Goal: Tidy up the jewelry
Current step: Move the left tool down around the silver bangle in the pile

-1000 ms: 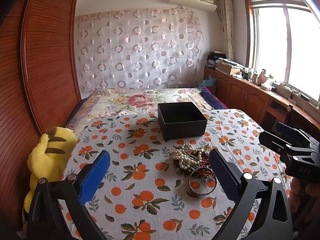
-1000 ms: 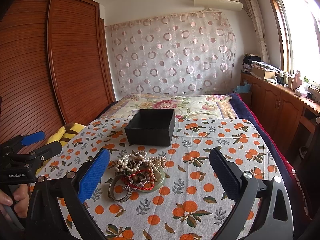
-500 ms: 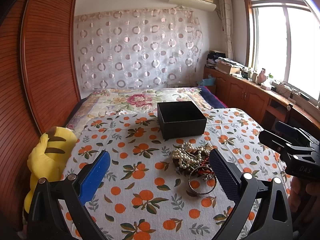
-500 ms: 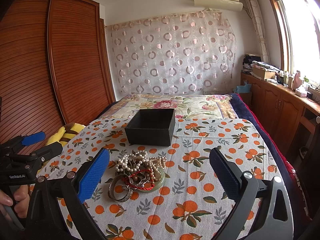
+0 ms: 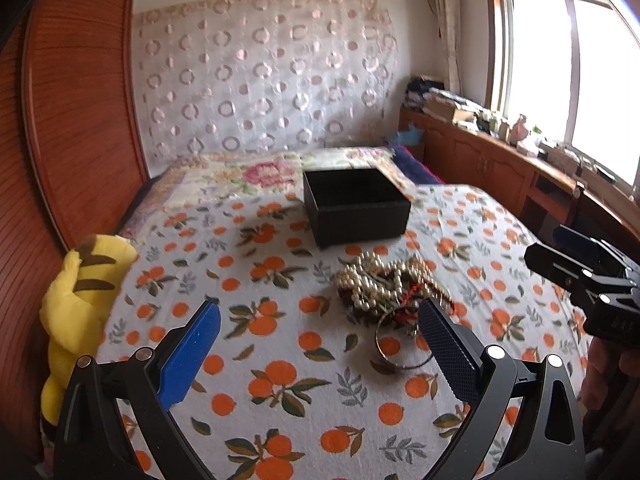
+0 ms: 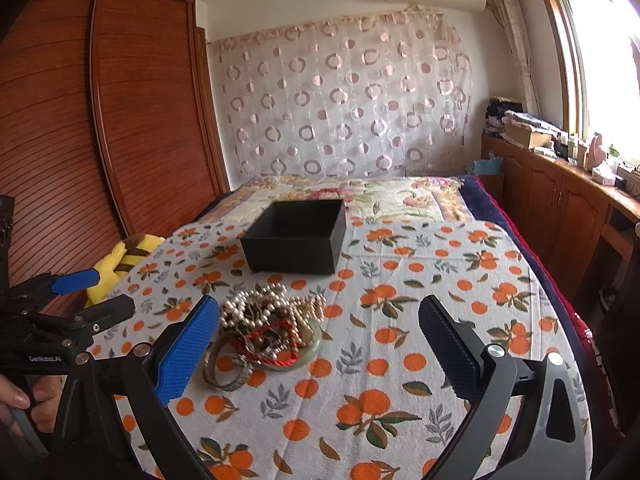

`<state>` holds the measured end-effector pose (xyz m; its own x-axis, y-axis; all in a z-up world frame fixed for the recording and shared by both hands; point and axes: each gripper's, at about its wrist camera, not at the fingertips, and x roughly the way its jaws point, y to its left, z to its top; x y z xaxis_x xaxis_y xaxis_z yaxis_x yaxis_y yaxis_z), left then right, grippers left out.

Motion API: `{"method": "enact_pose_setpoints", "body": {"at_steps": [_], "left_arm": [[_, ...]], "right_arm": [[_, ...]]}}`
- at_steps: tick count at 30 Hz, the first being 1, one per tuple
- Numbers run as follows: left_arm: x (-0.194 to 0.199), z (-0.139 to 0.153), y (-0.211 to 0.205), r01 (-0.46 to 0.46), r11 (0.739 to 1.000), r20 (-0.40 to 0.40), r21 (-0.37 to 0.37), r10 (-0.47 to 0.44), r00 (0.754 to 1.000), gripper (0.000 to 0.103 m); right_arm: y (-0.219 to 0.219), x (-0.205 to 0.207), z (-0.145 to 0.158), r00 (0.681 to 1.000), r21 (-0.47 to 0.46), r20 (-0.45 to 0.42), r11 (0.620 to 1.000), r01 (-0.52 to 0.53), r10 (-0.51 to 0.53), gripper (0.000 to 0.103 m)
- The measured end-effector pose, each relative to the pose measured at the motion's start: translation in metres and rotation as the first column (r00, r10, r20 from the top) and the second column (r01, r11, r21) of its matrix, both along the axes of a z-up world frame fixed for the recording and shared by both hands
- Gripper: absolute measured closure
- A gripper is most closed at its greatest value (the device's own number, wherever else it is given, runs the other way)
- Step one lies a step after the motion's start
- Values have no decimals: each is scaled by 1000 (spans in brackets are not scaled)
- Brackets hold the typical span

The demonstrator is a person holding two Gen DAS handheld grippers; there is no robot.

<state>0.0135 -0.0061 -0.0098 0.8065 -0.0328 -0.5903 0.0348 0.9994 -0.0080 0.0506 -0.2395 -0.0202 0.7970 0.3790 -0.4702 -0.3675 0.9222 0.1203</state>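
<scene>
Bedroom scene, both wrist views. A tangled heap of jewelry (image 5: pixel 390 288) (cream pearl strands, red cord, brown beads) lies on the white tablecloth printed with oranges and leaves (image 5: pixel 276 380), just in front of the open square black box (image 5: pixel 354 206), which serves as the landmark. A silver metal bangle (image 5: pixel 402 346) lies at the edge of the heap farthest from the box; a pale green ring, probably jade, (image 6: pixel 310 354) sits under the heap. The left gripper (image 5: pixel 318 334) hovers on the near side of the heap from the box, jaws wide apart and empty. The right gripper (image 6: pixel 318 334) is likewise spread wide, holding nothing, its blue pad (image 6: pixel 186 354) just beside the heap. A yellow plush toy (image 5: pixel 80 292) lies left of the box, at the cloth's edge.
</scene>
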Motion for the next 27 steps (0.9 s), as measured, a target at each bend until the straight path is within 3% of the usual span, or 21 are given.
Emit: {"method": "enact_pose_setpoints", "body": {"at_steps": [8, 15, 18, 27], "left_arm": [[9, -22, -7, 33, 999, -56, -1, -33, 998, 8], [20, -42, -17, 91, 996, -125, -22, -93, 988, 8], [26, -50, -23, 120, 992, -154, -24, -122, 980, 8], [44, -68, -42, 232, 970, -225, -73, -242, 944, 8]], "right_arm": [[-13, 10, -25, 999, -16, -40, 1000, -1, 0, 3], [-18, 15, -44, 995, -36, -88, 999, -38, 35, 17], [-17, 17, -53, 992, -48, -116, 997, -58, 52, 24], [-17, 21, -70, 984, -61, -164, 995, -74, 63, 25]]}}
